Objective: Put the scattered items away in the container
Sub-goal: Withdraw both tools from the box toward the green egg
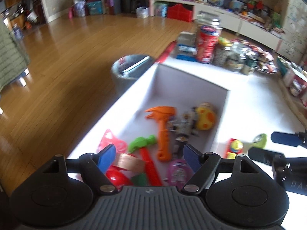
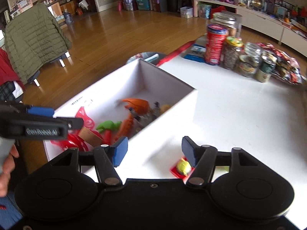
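Observation:
A white cardboard box (image 1: 191, 76) (image 2: 168, 76) stands on the white table. It holds an orange toy axe (image 1: 163, 128) (image 2: 136, 103), a green-headed toy hammer (image 1: 142, 143), a yellow spotted ball (image 1: 206, 118), a wooden block (image 1: 130, 163), a red ball (image 1: 115, 178) and a pink item (image 1: 178, 172). My left gripper (image 1: 148, 155) (image 2: 63, 117) hangs open over the box's near end, nothing between its pads. My right gripper (image 2: 154, 147) (image 1: 268, 146) is open above the table right of the box. A small red and yellow toy (image 2: 182, 167) (image 1: 235, 148) lies below its right finger. A green item (image 1: 260, 140) lies at its fingertips.
A red can (image 2: 215, 44) and several jars (image 2: 249, 61) line the table's far side, with packets to their right. A grey bin (image 1: 126, 71) stands on the wood floor past the box. A green jacket (image 2: 36, 38) hangs over a chair at left. A hand (image 2: 5, 172) holds the left gripper.

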A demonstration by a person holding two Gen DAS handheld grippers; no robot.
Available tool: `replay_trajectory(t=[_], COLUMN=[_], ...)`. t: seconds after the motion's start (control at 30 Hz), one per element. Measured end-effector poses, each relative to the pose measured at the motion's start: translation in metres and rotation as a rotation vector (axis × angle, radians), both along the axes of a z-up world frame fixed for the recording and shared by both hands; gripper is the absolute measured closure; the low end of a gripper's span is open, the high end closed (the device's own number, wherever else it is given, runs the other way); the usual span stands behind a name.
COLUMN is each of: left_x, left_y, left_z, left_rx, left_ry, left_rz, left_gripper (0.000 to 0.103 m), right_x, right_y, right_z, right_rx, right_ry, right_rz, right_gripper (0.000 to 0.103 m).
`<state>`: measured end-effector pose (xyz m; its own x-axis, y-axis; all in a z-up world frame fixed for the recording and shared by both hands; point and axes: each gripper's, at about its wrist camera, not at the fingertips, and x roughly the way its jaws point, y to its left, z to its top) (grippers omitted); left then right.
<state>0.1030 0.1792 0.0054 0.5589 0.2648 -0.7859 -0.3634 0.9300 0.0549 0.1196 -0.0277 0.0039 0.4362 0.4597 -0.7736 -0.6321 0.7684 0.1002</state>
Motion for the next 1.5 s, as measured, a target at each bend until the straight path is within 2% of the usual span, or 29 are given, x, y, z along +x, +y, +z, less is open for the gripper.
replay_trajectory(t=[0.17,0.27,0.5,0.57,0.63,0.73,0.83,1.0,1.1,1.2,1.37,1.5], left_x=[0.003,0.006,0.022,0.03,0.038,0.05,0.063,0.075,0.082,0.083,0.074,0.069], left_y=[-0.061,-0.101,-0.17,-0.18,-0.185,-0.187,-0.181,-0.168,-0.157,-0.153,-0.163,-0.169], left_z=[0.003,-0.007,-0.055,-0.068,-0.079,-0.092,-0.101,-0.112,-0.118,-0.114,-0.097,-0.088], left_rx=[0.021,0.034,0.083,0.091,0.103,0.1,0.07,0.045,-0.015,-0.039,-0.04,-0.07], left_ry=[-0.009,0.006,0.086,0.114,0.134,0.159,0.167,0.153,0.195,0.191,0.152,0.135], left_rz=[-0.114,-0.186,-0.326,-0.35,-0.354,-0.357,-0.338,-0.325,-0.281,-0.26,-0.322,-0.359], left_gripper=[0.016,0.01,0.007,0.007,0.007,0.007,0.007,0.007,0.007,0.007,0.007,0.007], right_x=[-0.012,-0.017,-0.021,-0.017,-0.021,-0.028,-0.029,-0.029,-0.024,-0.013,0.015,0.035], right_y=[-0.07,-0.11,-0.193,-0.206,-0.215,-0.219,-0.222,-0.212,-0.203,-0.194,-0.172,-0.154], right_z=[-0.015,-0.031,-0.068,-0.07,-0.066,-0.061,-0.061,-0.059,-0.062,-0.062,-0.074,-0.086], right_rx=[-0.039,-0.047,-0.021,-0.016,-0.003,-0.016,0.012,-0.019,-0.034,-0.052,-0.098,-0.084], right_ry=[-0.003,0.015,0.095,0.134,0.128,0.107,0.113,0.045,0.023,-0.006,-0.068,-0.101], right_rz=[-0.09,-0.168,-0.35,-0.38,-0.381,-0.376,-0.368,-0.322,-0.267,-0.215,-0.118,-0.027], right_gripper=[0.033,0.021,0.021,0.021,0.021,0.02,0.02,0.02,0.02,0.02,0.02,0.02])
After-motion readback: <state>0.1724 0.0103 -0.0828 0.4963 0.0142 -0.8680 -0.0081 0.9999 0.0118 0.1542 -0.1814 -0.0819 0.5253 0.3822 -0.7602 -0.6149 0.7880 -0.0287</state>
